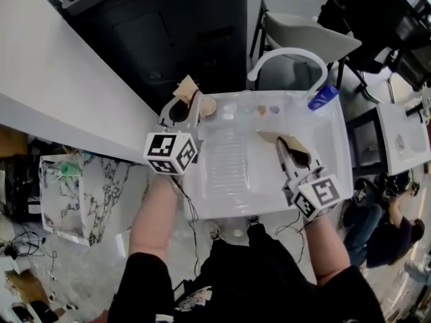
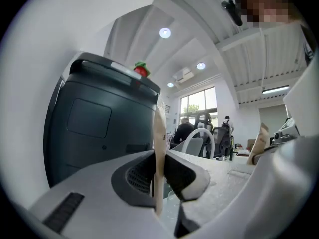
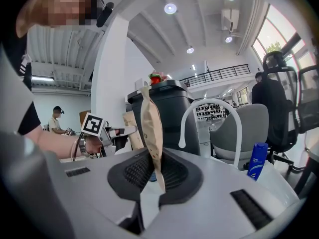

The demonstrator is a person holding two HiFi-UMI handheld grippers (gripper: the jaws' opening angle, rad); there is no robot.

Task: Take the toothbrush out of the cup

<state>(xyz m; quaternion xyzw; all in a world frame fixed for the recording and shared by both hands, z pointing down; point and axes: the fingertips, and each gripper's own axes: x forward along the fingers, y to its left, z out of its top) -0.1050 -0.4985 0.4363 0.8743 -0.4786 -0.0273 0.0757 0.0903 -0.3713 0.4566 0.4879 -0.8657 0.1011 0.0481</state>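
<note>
White sink counter point(image 1: 340, 163) lies below me. My left hand-held gripper point(image 2: 158, 180) is clamped on a thin tan wrapped strip, which I take for the toothbrush point(image 2: 159, 133). It stands upright, just beside the cup point(image 1: 209, 105). My right hand-held gripper point(image 3: 154, 176) pinches a brown paper packet point(image 3: 149, 126). I judge the lift-out is in hand. Next I must carry the toothbrush clear of the rim without tipping the cup.
</note>
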